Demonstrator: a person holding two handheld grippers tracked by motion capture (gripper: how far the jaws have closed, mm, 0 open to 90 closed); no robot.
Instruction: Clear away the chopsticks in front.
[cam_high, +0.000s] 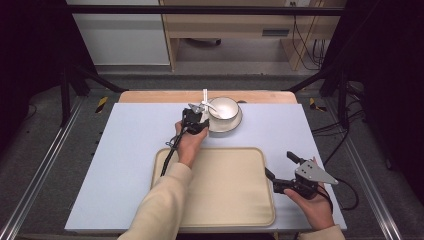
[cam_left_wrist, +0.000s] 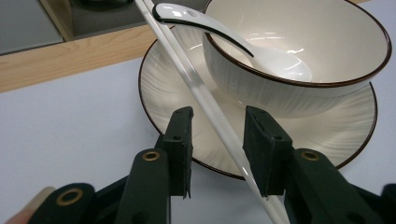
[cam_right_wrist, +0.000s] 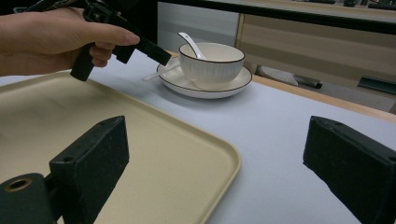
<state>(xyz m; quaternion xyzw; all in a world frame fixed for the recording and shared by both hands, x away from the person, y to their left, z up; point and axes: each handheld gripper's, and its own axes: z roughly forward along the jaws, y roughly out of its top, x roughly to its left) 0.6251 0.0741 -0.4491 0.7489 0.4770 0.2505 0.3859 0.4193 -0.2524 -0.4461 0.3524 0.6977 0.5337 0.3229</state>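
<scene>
A white bowl (cam_high: 227, 111) (cam_left_wrist: 327, 46) (cam_right_wrist: 210, 65) with a dark rim stands on a matching saucer (cam_left_wrist: 163, 88) at the table's far middle. A white spoon (cam_left_wrist: 266, 56) (cam_right_wrist: 189, 42) leans inside the bowl. White chopsticks (cam_left_wrist: 205, 100) (cam_high: 204, 96) lie slanted across the saucer's edge. My left gripper (cam_high: 199, 114) (cam_left_wrist: 218, 119) is open with the chopsticks between its jaws, nearer the right one. At the near right, just off the tray's edge, my right gripper (cam_high: 279, 164) (cam_right_wrist: 217, 128) is wide open and holds nothing.
A beige tray (cam_high: 225, 200) (cam_right_wrist: 140, 140) lies on the pale blue tabletop (cam_high: 130, 135) in front of the person. A wooden strip (cam_high: 150, 96) runs along the far edge behind the saucer. Metal frame rails flank the table.
</scene>
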